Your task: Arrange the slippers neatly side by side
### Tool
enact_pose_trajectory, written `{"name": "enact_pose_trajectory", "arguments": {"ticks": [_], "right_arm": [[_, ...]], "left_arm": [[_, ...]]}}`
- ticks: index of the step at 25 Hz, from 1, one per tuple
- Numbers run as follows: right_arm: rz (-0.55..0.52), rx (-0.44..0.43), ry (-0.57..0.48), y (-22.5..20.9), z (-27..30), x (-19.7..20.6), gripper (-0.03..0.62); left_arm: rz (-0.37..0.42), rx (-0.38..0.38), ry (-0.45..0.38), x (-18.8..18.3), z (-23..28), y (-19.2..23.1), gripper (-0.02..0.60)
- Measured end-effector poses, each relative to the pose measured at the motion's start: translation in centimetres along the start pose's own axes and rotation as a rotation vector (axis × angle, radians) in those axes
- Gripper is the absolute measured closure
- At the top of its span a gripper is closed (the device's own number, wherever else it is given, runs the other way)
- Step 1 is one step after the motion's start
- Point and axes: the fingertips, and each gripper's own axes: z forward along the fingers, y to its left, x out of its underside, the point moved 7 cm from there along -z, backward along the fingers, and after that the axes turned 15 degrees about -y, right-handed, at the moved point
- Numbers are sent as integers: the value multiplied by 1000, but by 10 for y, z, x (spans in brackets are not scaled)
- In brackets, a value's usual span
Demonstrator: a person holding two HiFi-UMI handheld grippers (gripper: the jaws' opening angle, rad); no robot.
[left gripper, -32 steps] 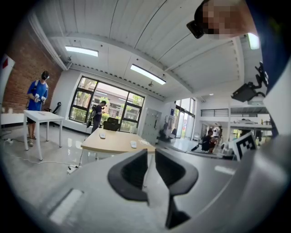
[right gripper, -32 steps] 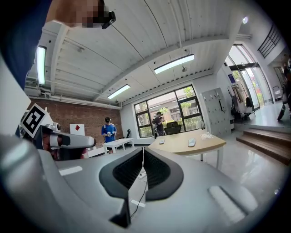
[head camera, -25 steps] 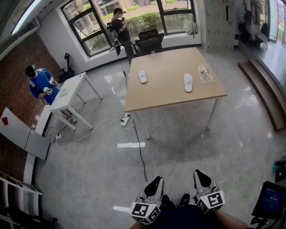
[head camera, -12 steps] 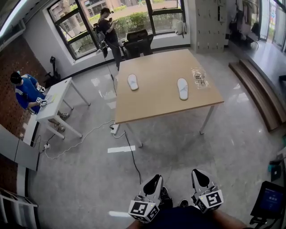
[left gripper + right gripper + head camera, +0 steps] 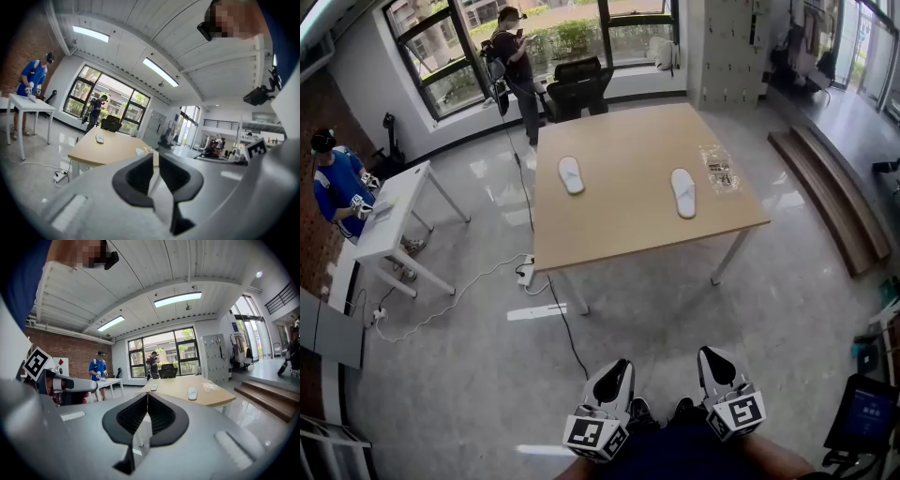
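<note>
Two white slippers lie well apart on a wooden table [image 5: 628, 225]: the left slipper [image 5: 571, 174] toward its far left, the right slipper [image 5: 682, 192] near its middle right. Both also show small in the right gripper view as slipper [image 5: 153, 387] and slipper [image 5: 192, 393]; one slipper [image 5: 99, 138] shows in the left gripper view. My left gripper [image 5: 613, 382] and right gripper [image 5: 715, 367] are held low near the person's body, far from the table, both shut with nothing between the jaws. Their jaws point toward the table.
A clear plastic bag [image 5: 718, 169] lies on the table's right side. A black office chair [image 5: 578, 95] stands behind the table. A power strip and cable [image 5: 528, 273] trail over the floor. A white desk [image 5: 389, 214] with a person in blue stands left; another person stands by the windows.
The head view has come closer to the table and shifted, so the table sits lower and more central. Both grippers stay shut in the same low position.
</note>
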Motion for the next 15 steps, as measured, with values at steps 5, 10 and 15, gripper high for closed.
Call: {"name": "enact_pose_trajectory", "arguments": {"ticks": [5,10,15], "right_arm": [[18,-13,0,-7,25,12,583],[51,-56,2,-24,65,15,583],[72,-88,-28,-61,104,8,583]], "left_arm": [[-2,-14,18,1,20,15,543],[42,-49,18,-2,52,27,546],[76,-59,5,-3,100,22,546]]}}
